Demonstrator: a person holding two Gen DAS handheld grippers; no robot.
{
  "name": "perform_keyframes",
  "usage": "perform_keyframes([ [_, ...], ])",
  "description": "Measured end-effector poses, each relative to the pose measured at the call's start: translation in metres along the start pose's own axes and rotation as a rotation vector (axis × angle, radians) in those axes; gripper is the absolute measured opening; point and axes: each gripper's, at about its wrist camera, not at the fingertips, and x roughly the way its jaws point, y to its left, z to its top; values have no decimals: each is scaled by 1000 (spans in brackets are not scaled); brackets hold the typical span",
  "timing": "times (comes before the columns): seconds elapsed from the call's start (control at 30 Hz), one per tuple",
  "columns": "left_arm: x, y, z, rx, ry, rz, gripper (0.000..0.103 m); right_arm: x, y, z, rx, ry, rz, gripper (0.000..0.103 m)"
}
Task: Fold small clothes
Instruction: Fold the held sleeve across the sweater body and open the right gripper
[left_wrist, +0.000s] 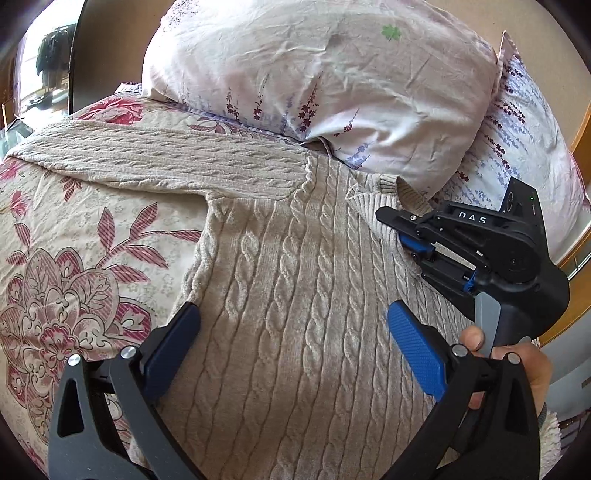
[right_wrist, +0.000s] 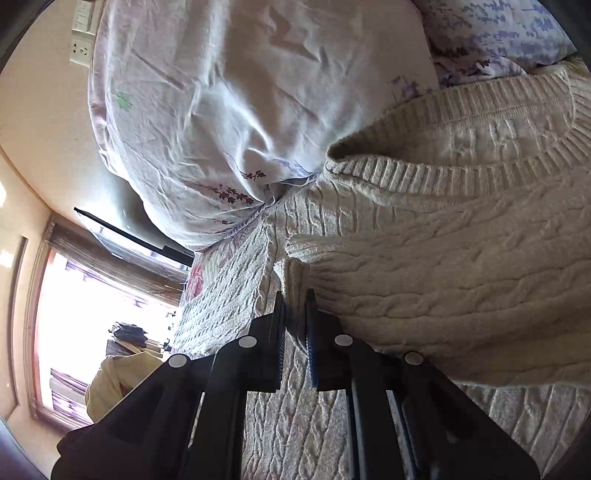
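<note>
Mostly flat beige cable-knit sweater (left_wrist: 288, 280)

The sweater (left_wrist: 280, 280) is thick cream cable-knit, nubbly, with a ribbed collar (right_wrist: 443, 177). Under it the bed cover (left_wrist: 74, 229) is matt printed cotton. The pillow (left_wrist: 314, 74) wears thin, creased floral cloth. The left gripper (left_wrist: 293, 332) has matt black plastic arms, textured blue fingers (left_wrist: 413, 347) and shiny metal pins.

Black frames, blue fingers (left_wrist: 415, 349), silver screws
</note>
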Motion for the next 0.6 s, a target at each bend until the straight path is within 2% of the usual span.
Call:
perform_keyframes([
  [0.1,1,1,0,-2,-2,-1,101,7,-8,-2,37,27,1,11],
  [0.17,1,1,0,-9,-2,-6,101,8,-6,-2,64,59,42,15],
  [0.2,1,2,0,-10,-4,-8,101,8,-6,-3,93,91,103,26],
  [0.23,1,2,0,-9,-5,-9,101,10,-5,-4,117,115,157,42],
  [0.27,0,2,0,-9,-7,-10,101,6,-3,-6,120,116,189,50],
  [0.3,0,2,-1,-10,-11,-11,101,-3,2,-6,93,94,181,61],
  [0.4,1,2,-1,-14,-20,-15,101,-32,21,-9,-54,-1,86,63],
  [0.47,2,1,-2,-13,-25,-21,101,-40,25,-10,-96,-32,48,63],
  [0.6,4,2,-3,-22,-26,-43,101,-13,16,-13,-40,45,9,63],
])
